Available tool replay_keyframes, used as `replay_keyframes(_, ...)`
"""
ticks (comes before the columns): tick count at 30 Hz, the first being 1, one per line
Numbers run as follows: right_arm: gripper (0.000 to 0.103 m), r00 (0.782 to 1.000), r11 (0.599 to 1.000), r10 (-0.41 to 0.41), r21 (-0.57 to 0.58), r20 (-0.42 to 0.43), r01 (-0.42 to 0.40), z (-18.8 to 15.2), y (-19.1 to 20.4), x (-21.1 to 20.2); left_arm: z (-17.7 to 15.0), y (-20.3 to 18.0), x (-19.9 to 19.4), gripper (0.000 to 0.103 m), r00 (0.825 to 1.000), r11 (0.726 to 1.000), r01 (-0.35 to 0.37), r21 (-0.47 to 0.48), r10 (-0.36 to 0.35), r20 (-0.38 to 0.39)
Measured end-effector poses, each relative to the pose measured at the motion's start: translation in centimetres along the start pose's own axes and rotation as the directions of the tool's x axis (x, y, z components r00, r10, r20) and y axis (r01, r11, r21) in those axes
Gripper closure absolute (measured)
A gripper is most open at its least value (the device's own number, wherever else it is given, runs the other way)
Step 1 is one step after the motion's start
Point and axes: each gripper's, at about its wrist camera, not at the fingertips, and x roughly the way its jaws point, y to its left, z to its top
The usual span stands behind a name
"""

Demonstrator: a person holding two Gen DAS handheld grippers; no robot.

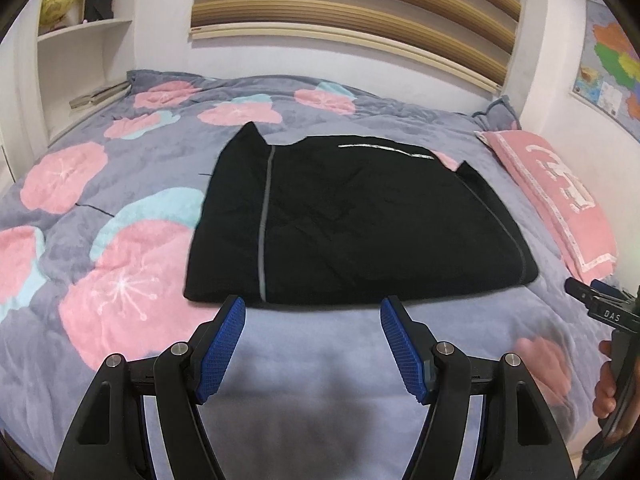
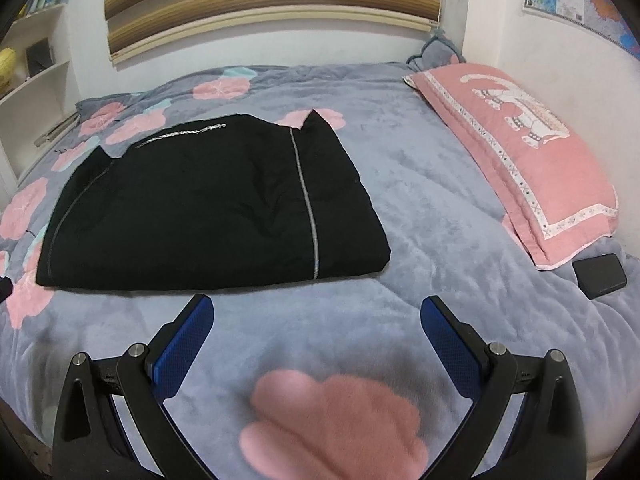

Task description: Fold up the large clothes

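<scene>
Garment [image 1: 360,220], black, folded rectangular; plush bedspread [image 1: 120,200]

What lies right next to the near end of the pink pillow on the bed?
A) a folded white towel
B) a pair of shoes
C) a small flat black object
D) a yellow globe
C: in the right wrist view a small flat black object rests on the blanket at the near corner of the pink pillow.
</scene>
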Motion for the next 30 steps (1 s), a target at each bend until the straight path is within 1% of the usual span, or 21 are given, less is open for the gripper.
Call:
replay_keyframes(3, 0.000, 1.000, 1.000, -0.001, 0.007, -0.029, 0.001, 1.2, -0.8, 2.1, 1.4, 1.5, 1.4, 0.031, 1.000, 1.000, -0.005, -0.004, 0.005, -0.011)
replay_keyframes(6, 0.000, 0.998, 1.000, 0.009, 0.008, -0.060, -0.009, 2.7, -1.5, 4.2, 2.7, 3.3, 2.9, 0.032, 1.000, 0.999, 0.013, -0.035, -0.014, -0.024)
replay_keyframes(10, 0.000, 0.996, 1.000, 0.016, 0.007, -0.088, -0.016, 4.6, -2.3, 6.6, 4.8, 6.2, 5.1, 0.031, 0.998, 0.994, 0.051, -0.102, -0.054, -0.028)
replay_keyframes(13, 0.000, 0.993, 0.999, 0.038, 0.009, -0.113, -0.037, 6.2, -3.1, 8.8, 6.5, 8.3, 7.0, 0.031, 0.997, 0.988, 0.070, -0.138, -0.075, -0.032)
replay_keyframes(16, 0.000, 0.989, 0.998, 0.063, 0.008, -0.133, -0.063, 7.4, -3.7, 10.9, 7.9, 10.3, 9.4, 0.031, 0.992, 0.977, 0.106, -0.184, -0.117, -0.048)
replay_keyframes(19, 0.000, 0.982, 0.994, 0.111, 0.023, -0.154, -0.108, 8.6, -4.6, 13.6, 8.9, 12.2, 12.3, 0.032, 0.975, 0.953, 0.183, -0.241, -0.207, -0.078)
replay_keyframes(20, 0.000, 0.978, 0.991, 0.131, 0.034, -0.163, -0.127, 9.0, -4.9, 14.5, 9.1, 12.9, 13.7, 0.032, 0.966, 0.940, 0.211, -0.268, -0.243, -0.091)
replay_keyframes(22, 0.000, 0.962, 0.980, 0.196, 0.072, -0.190, -0.186, 9.6, -5.7, 16.6, 9.4, 13.7, 15.6, 0.032, 0.953, 0.923, 0.238, -0.303, -0.282, -0.108)
replay_keyframes(23, 0.000, 0.955, 0.975, 0.219, 0.089, -0.200, -0.204, 9.7, -5.9, 17.3, 9.5, 14.3, 16.5, 0.032, 0.947, 0.907, 0.257, -0.335, -0.305, -0.100)
replay_keyframes(24, 0.000, 0.942, 0.965, 0.255, 0.116, -0.217, -0.234, 9.9, -6.4, 18.5, 9.4, 14.9, 17.2, 0.032, 0.940, 0.886, 0.280, -0.369, -0.332, -0.084)
replay_keyframes(25, 0.000, 0.932, 0.957, 0.281, 0.135, -0.227, -0.256, 10.1, -6.7, 19.5, 9.3, 15.5, 17.9, 0.032, 0.927, 0.855, 0.313, -0.413, -0.370, -0.066)
replay_keyframes(26, 0.000, 0.922, 0.949, 0.307, 0.148, -0.238, -0.278, 10.3, -6.9, 20.3, 9.2, 16.3, 18.9, 0.032, 0.907, 0.813, 0.350, -0.465, -0.419, -0.050)
replay_keyframes(27, 0.000, 0.908, 0.938, 0.340, 0.164, -0.246, -0.307, 10.4, -7.0, 21.1, 9.1, 16.6, 19.4, 0.032, 0.897, 0.792, 0.365, -0.490, -0.440, -0.043)
replay_keyframes(28, 0.000, 0.896, 0.927, 0.368, 0.182, -0.250, -0.329, 10.5, -7.3, 21.8, 9.1, 17.0, 20.1, 0.032, 0.890, 0.775, 0.374, -0.509, -0.455, -0.040)
replay_keyframes(30, 0.000, 0.877, 0.909, 0.407, 0.206, -0.255, -0.362, 10.7, -7.5, 23.1, 9.1, 16.9, 21.2, 0.032, 0.880, 0.773, 0.376, -0.511, -0.470, -0.064)
